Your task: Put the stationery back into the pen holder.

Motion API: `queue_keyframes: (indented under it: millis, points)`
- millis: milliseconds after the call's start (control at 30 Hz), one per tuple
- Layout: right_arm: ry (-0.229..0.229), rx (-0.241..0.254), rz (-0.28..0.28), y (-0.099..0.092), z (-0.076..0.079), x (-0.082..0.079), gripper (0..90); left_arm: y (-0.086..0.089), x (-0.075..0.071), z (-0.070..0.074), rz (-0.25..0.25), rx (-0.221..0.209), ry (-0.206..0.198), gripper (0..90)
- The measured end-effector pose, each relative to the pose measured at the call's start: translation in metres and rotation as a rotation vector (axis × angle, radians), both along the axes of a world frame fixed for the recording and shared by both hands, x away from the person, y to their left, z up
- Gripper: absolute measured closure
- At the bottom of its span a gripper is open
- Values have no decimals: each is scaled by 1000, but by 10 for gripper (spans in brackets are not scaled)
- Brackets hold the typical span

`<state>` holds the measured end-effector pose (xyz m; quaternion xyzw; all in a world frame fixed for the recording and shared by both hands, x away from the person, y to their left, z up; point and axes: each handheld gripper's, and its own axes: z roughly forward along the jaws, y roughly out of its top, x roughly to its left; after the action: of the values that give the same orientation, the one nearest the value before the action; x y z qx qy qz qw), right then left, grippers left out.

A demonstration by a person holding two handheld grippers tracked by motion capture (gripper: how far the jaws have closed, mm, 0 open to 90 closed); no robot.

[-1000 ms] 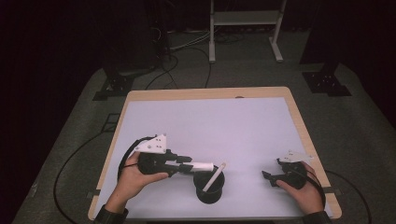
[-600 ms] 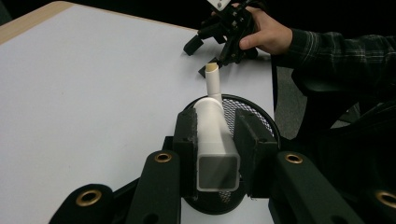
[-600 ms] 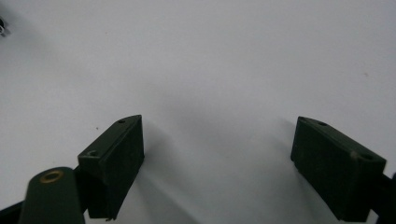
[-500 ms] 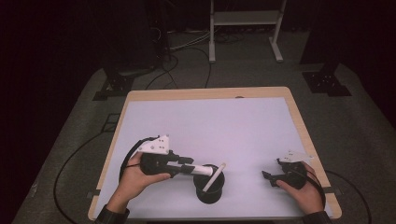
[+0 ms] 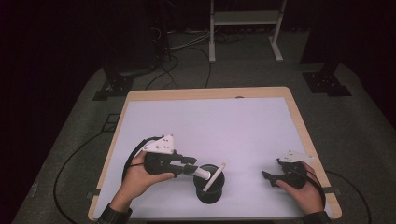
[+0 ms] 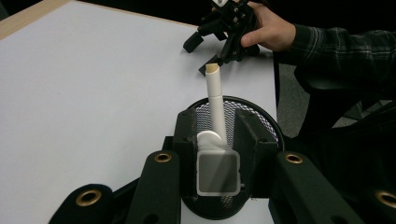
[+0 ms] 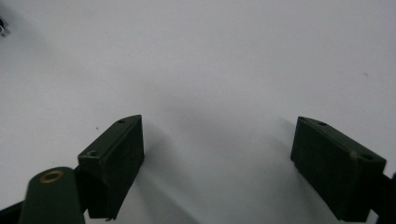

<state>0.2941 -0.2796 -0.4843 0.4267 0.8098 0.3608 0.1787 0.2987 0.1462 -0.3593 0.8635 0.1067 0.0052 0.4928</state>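
Note:
A black mesh cup stands near the table's front edge, with a white tube leaning in it, its top pointing up and right. My left gripper reaches in from the left, level with the cup's rim. It is shut on a short white stick whose far end lies over the cup's mouth. My right gripper rests on the table at the front right. It is open, and bare table shows between its jaws.
The white table top has a wooden rim. Beyond the table are a dark floor with cables and the legs of a metal stand. A plaid sleeve lies behind the right gripper.

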Motion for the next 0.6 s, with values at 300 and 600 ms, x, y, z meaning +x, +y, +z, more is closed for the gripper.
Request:
queue_keyframes:
  millis: [300, 600]
  points:
    - [0, 0, 0, 0, 0, 0, 160, -13, 1, -4, -19, 28, 5, 707]
    - [0, 0, 0, 0, 0, 0, 160, -27, 4, -9, -28, 56, 13, 707]
